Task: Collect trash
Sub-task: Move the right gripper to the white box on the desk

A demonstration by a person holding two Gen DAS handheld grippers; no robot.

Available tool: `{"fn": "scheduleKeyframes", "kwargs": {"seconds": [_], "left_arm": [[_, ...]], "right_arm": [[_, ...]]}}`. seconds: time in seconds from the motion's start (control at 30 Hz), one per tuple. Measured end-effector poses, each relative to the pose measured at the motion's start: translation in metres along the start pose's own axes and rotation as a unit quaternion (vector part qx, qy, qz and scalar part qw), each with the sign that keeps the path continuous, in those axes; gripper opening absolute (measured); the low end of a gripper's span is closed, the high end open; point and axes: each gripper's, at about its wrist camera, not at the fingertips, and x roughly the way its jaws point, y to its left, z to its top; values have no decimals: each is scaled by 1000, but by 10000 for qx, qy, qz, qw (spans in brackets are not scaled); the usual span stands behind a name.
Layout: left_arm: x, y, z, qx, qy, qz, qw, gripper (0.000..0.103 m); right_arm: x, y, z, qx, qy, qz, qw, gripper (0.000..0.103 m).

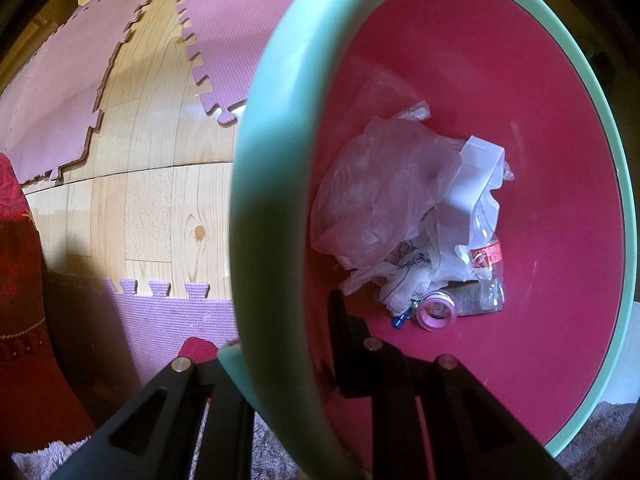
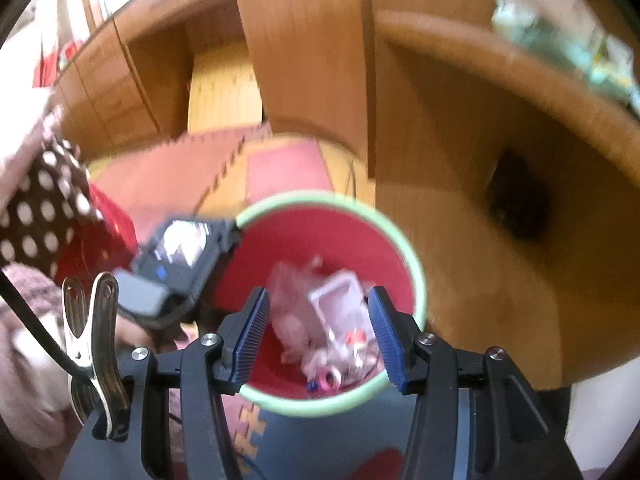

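The pale wooden plank floor (image 1: 160, 184) carries pink interlocking foam mats (image 1: 60, 92), with more of the same mat (image 1: 176, 320) along the near edge of the left wrist view. A brown wooden cabinet (image 2: 460, 200) rises behind. On the floor stands the round plastic waste bin, red inside with a mint-green rim (image 1: 260, 200). The left claw (image 1: 280, 364) is closed on that rim, one finger outside the wall and the other inside.

At the bin's bottom lies the trash: a crumpled clear plastic bag (image 1: 384, 192), white wrapper scraps (image 1: 416, 280), a squashed clear plastic bottle with a red label (image 1: 486, 256), and a small pink roll of tape (image 1: 438, 312).

The right claw (image 2: 316, 340) hangs above the bin's mouth, its blue ribbed pads (image 2: 252, 340) standing about half apart with nothing between them; that view is blurred.
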Motion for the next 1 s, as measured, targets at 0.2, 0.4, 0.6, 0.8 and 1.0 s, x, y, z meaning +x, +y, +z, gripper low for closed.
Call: {"fn": "scheduleKeyframes", "kwargs": {"seconds": [0.2,0.4,0.6,0.8,1.0], "left_arm": [[0,0,0,-1,2,-2,10000,15],[0,0,0,1,3,1,10000,15],[0,0,0,2,4,7,10000,15],[1,1,-1,-2,10,-3,10000,15],[1,0,-1,1,10,14,10000,15]], "right_arm": [[-49,-2,22,-51,-560,-30,9984,52],[-87,-8,36,-106,-902,-208,9957,52],[-106,-27,50,-11,-1043,-387,9938,52],[-122,-53,66,133,-1168,-854,9894,52],[-132,-99,82,368,-1152,-1435,9822,53]]}}
